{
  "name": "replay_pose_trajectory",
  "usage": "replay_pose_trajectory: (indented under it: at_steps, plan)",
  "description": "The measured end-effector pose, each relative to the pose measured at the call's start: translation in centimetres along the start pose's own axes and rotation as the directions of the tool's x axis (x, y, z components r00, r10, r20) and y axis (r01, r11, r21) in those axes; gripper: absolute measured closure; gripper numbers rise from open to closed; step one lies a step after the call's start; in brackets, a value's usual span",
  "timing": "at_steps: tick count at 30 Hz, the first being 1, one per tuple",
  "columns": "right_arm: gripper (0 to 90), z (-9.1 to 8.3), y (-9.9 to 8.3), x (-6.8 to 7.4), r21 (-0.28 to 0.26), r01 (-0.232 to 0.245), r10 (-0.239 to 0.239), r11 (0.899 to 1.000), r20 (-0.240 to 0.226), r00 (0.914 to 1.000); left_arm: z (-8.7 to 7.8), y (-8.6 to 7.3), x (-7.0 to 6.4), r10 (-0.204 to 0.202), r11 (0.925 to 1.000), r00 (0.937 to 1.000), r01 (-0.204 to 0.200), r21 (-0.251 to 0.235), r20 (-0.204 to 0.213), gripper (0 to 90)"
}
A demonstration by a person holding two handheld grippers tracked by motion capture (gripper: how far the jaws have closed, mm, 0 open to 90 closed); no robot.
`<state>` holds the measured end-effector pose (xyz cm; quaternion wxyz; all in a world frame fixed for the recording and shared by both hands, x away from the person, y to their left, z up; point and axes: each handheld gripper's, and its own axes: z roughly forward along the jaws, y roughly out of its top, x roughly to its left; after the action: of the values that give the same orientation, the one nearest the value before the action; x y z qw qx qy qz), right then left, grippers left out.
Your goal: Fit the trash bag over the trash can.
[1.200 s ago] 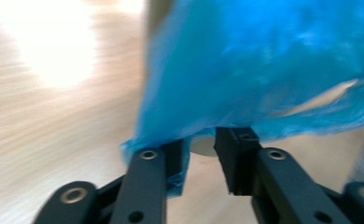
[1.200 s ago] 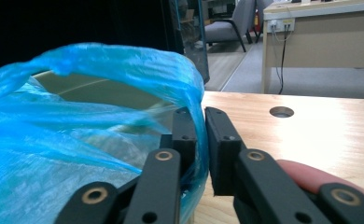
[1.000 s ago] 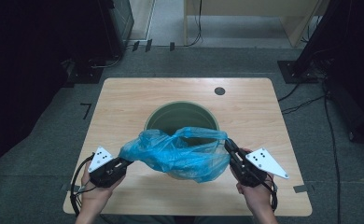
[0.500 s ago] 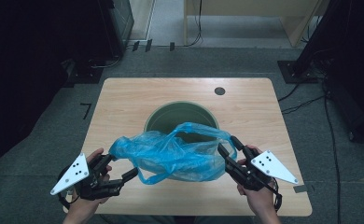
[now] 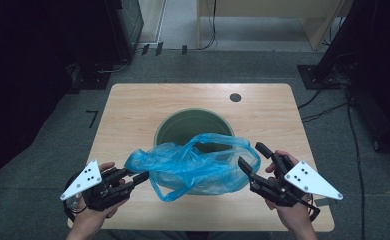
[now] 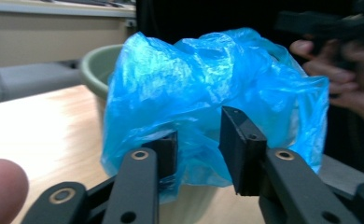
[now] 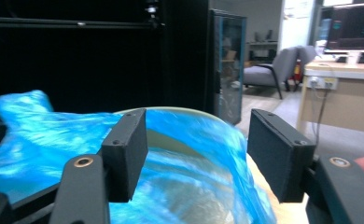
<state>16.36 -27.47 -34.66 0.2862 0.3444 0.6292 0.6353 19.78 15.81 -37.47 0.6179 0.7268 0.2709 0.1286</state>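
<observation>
A crumpled blue plastic bag (image 5: 198,167) hangs over the near rim of a green basin (image 5: 183,122) sunk in the wooden table (image 5: 133,110). My left gripper (image 5: 142,177) is at the bag's left end. In the left gripper view the jaws of the left gripper (image 6: 196,140) stand a little apart, with the bag (image 6: 208,84) film draped over the left jaw. My right gripper (image 5: 250,156) is at the bag's right edge, and the right gripper (image 7: 196,149) is wide open with the bag (image 7: 40,135) low between its jaws.
A small dark round hole (image 5: 235,97) sits at the table's far right. The near table edge lies just under both hands. Dark cabinets, cables and grey floor surround the table. In the left gripper view the other hand (image 6: 329,70) is beyond the bag.
My left gripper has drawn back toward the near left corner and stretched the bag's left side out. The right gripper has stayed almost in place.
</observation>
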Motion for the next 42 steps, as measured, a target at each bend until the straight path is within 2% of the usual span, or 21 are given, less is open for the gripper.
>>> replay_pose_trajectory:
  at_steps: [2, 4, 6, 10, 12, 13, 18, 23, 24, 25, 26, 27, 28, 30, 32, 34, 35, 37, 38, 40, 42]
  plan:
    - [34.2, -0.2, 0.2, 0.0, 0.007, 0.005, -0.005, 1.000, -0.020, 0.9998, -0.1, 0.2, 0.1, -0.005, 1.0000, 0.9994, 0.005, -0.006, -0.035, 71.4]
    - [34.4, -0.3, 1.0, 0.1, 0.017, 0.039, -0.039, 0.999, -0.013, 0.9992, -0.2, 0.4, 0.3, -0.010, 0.9999, 0.9994, 0.010, -0.014, -0.032, 77.7]
    - [35.0, 0.2, 1.5, 0.4, 0.014, 0.061, -0.061, 0.998, -0.008, 0.9981, 0.0, 0.7, 0.2, 0.032, 0.9995, 0.9994, -0.032, -0.001, -0.012, 80.1]
    - [37.3, 1.7, 2.0, 1.3, 0.021, 0.076, -0.075, 0.997, -0.049, 0.9960, 0.6, 1.2, -0.3, 0.049, 0.9988, 0.9988, -0.049, -0.002, 0.005, 80.0]
    - [38.8, 3.0, 2.2, 2.5, 0.046, 0.117, -0.113, 0.992, -0.089, 0.9896, 0.9, 1.4, -0.6, 0.053, 0.9986, 0.9985, -0.053, -0.006, 0.012, 79.5]
    - [39.3, 4.5, 2.1, 3.7, 0.080, 0.171, -0.159, 0.982, -0.132, 0.9784, 1.1, 1.5, -0.8, 0.054, 0.9985, 0.9984, -0.054, -0.007, 0.017, 79.2]
    - [40.4, 7.0, 1.6, 6.3, 0.147, 0.262, -0.224, 0.954, -0.231, 0.9467, 1.4, 1.8, -1.1, 0.041, 0.9990, 0.9988, -0.040, -0.021, 0.028, 78.7]
    - [49.0, 8.1, 1.2, 7.1, 0.198, 0.273, -0.214, 0.942, -0.273, 0.9379, 1.3, 1.9, -1.2, 0.031, 0.9990, 0.9987, -0.030, -0.035, 0.042, 78.7]
    - [65.5, 8.5, 0.9, 7.2, 0.237, 0.280, -0.220, 0.930, -0.248, 0.9433, 1.3, 1.9, -1.2, 0.028, 0.9987, 0.9986, -0.026, -0.043, 0.046, 78.3]
    - [73.2, 8.7, 0.8, 7.3, 0.256, 0.278, -0.220, 0.926, -0.232, 0.9475, 1.2, 1.9, -1.2, 0.027, 0.9986, 0.9986, -0.025, -0.046, 0.046, 77.5]
    - [73.2, 8.7, 0.8, 7.3, 0.256, 0.278, -0.220, 0.926, -0.232, 0.9475, 1.2, 1.9, -1.2, 0.027, 0.9986, 0.9986, -0.025, -0.046, 0.046, 74.7]
    - [81.7, 8.9, 0.7, 7.2, 0.267, 0.272, -0.218, 0.925, -0.215, 0.9521, 1.2, 2.0, -1.3, 0.027, 0.9986, 0.9987, -0.025, -0.047, 0.042, 74.7]
    - [88.1, 9.1, 0.7, 7.1, 0.275, 0.248, -0.199, 0.929, -0.192, 0.9609, 1.2, 2.0, -1.4, 0.029, 0.9985, 0.9991, -0.027, -0.047, 0.031, 66.6]
    - [90.0, 9.3, 1.0, 6.7, 0.263, 0.199, -0.169, 0.944, -0.132, 0.9767, 1.3, 2.0, -1.7, 0.049, 0.9980, 0.9982, -0.047, -0.043, 0.036, 49.2]
    - [90.0, 9.3, 1.0, 6.7, 0.255, 0.189, -0.164, 0.948, -0.117, 0.9795, 1.3, 2.0, -2.0, 0.069, 0.9971, 0.9944, -0.066, -0.039, 0.080, 46.8]
    - [90.0, 9.3, 1.3, 6.8, 0.222, 0.157, -0.150, 0.962, -0.048, 0.9875, 1.2, 1.8, -2.9, 0.131, 0.9907, 0.9836, -0.126, -0.052, 0.123, 41.0]
    - [90.0, 9.3, 1.3, 6.8, 0.222, 0.157, -0.150, 0.962, -0.048, 0.9875, 1.2, 1.8, -2.9, 0.131, 0.9907, 0.9836, -0.126, -0.052, 0.123, 40.0]
    - [90.0, 9.2, 1.6, 7.0, 0.187, 0.145, -0.148, 0.972, 0.004, 0.9889, 0.7, 1.6, -3.7, 0.197, 0.9794, 0.9647, -0.186, -0.078, 0.174, 39.8]
    - [90.0, 9.2, 1.6, 7.0, 0.187, 0.145, -0.148, 0.972, 0.004, 0.9889, 0.7, 1.6, -3.7, 0.197, 0.9794, 0.9647, -0.186, -0.078, 0.174, 39.8]
    - [90.0, 9.1, 1.9, 7.2, 0.149, 0.126, -0.136, 0.981, 0.061, 0.9888, 0.5, 1.2, -4.2, 0.234, 0.9720, 0.9526, -0.226, -0.065, 0.194, 39.7]
    - [90.0, 9.0, 2.1, 7.2, 0.135, 0.115, -0.126, 0.984, 0.080, 0.9888, 0.6, 1.0, -4.3, 0.232, 0.9727, 0.9577, -0.229, -0.040, 0.170, 39.7]
